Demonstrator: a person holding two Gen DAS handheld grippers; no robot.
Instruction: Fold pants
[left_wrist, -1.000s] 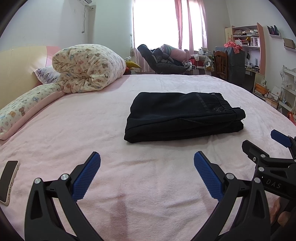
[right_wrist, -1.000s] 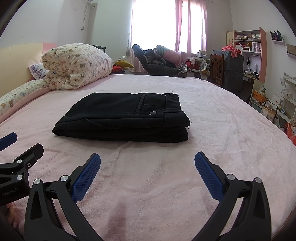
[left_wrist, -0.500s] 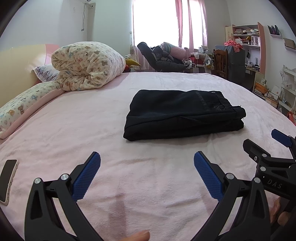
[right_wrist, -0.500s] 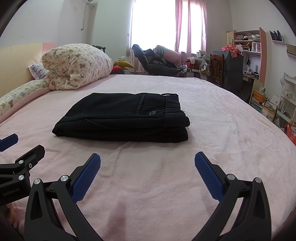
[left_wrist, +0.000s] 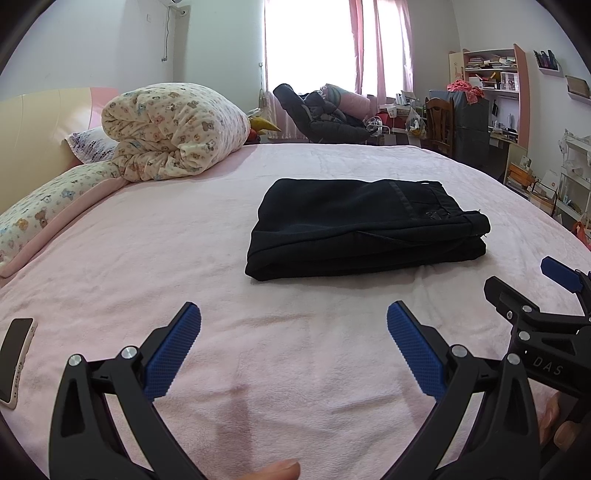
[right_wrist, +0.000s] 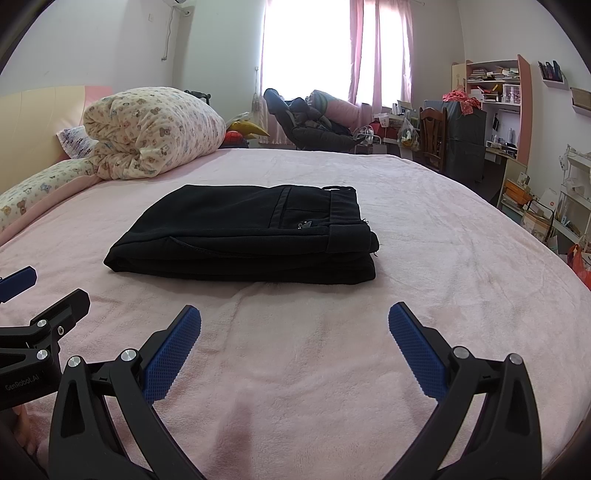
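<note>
Black pants (left_wrist: 365, 227) lie folded into a compact rectangle on the pink bed (left_wrist: 155, 258), waistband end to the right. In the right wrist view the same pants (right_wrist: 243, 232) sit ahead and a little left of centre. My left gripper (left_wrist: 293, 321) hovers open over bare blanket, short of the pants, with nothing between its blue pads. My right gripper (right_wrist: 294, 319) is likewise open and empty, nearer than the pants. Each gripper shows at the edge of the other's view. A fingertip (left_wrist: 277, 470) peeks in at the bottom edge.
A rolled bear-print quilt (left_wrist: 173, 129) and pillows (left_wrist: 40, 218) lie at the headboard on the left. A phone (left_wrist: 14, 360) rests on the bed's near left. Beyond the bed stand a reclining chair (left_wrist: 317, 114), a wooden chair (left_wrist: 439, 122) and cluttered shelves (left_wrist: 495, 96).
Both grippers have stayed open and drawn back slightly from the folded pants. A fingertip has come into the bottom of the left wrist view. The pants have not moved.
</note>
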